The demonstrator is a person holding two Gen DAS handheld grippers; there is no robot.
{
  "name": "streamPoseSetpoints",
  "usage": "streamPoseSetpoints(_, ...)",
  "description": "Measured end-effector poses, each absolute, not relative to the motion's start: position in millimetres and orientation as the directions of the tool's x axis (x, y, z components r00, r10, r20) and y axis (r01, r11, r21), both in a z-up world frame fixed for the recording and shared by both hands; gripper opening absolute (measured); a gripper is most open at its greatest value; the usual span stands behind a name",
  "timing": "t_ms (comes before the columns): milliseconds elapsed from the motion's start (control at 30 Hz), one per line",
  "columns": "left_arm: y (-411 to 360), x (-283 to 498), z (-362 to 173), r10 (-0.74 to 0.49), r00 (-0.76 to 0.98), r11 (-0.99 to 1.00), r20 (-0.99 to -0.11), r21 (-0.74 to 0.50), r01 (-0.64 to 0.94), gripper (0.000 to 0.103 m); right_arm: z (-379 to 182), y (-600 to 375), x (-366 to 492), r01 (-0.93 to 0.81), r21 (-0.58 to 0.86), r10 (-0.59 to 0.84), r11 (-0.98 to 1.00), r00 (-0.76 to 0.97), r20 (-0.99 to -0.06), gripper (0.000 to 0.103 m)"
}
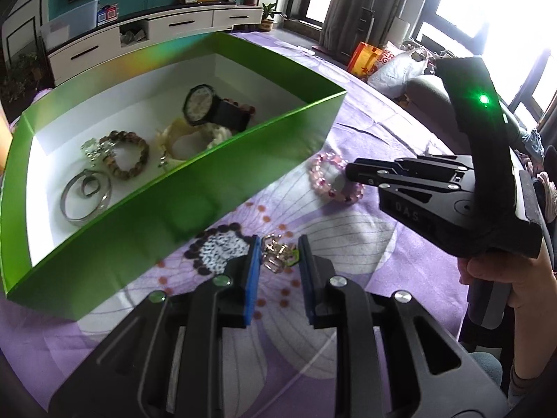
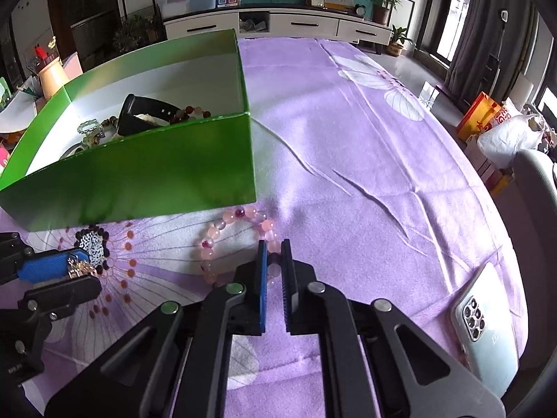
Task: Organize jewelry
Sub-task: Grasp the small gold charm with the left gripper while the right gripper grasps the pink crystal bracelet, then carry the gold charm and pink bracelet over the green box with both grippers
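Left gripper: jaws narrowed onto a small gold clasp piece, pinching it just above the purple floral cloth. Right gripper: jaws pressed in on the pink bead bracelet, a bead of its near arc caught between the blue pads; the rest of the loop lies on the cloth at 10 o'clock from the tips, just beside the box wall. In the left wrist view this gripper enters from 3 o'clock, held by a hand.

Green box: stands at 10 o'clock from both grippers, open at the top, white inside. It holds a black watch, a cream bangle, a brown bead bracelet, a crystal piece and a metal bangle.

Phone: face down on the cloth at 3 o'clock from the right gripper, well apart.
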State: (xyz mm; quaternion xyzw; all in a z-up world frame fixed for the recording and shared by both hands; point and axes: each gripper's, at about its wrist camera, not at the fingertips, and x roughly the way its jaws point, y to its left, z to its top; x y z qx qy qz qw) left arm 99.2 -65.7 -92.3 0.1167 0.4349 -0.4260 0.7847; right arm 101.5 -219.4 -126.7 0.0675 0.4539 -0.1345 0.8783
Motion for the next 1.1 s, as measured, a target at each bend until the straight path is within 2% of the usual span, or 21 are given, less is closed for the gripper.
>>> streamPoseSetpoints(400, -42, 111, -70, -0.544, 0.315, 0.651, -0.778, -0.155, 0.743, 0.021, -86, -199, 90, 0.267, -0.006, -0.177, 0.964, 0.623, -0.762, 0.007)
streamPoseSetpoints(1100, -28, 131, -2, -0.546, 0.400, 0.693, -0.736, -0.128, 0.710, 0.021, 8, -176, 75, 0.240, -0.039, -0.209, 0.970, 0.742, -0.637, 0.007)
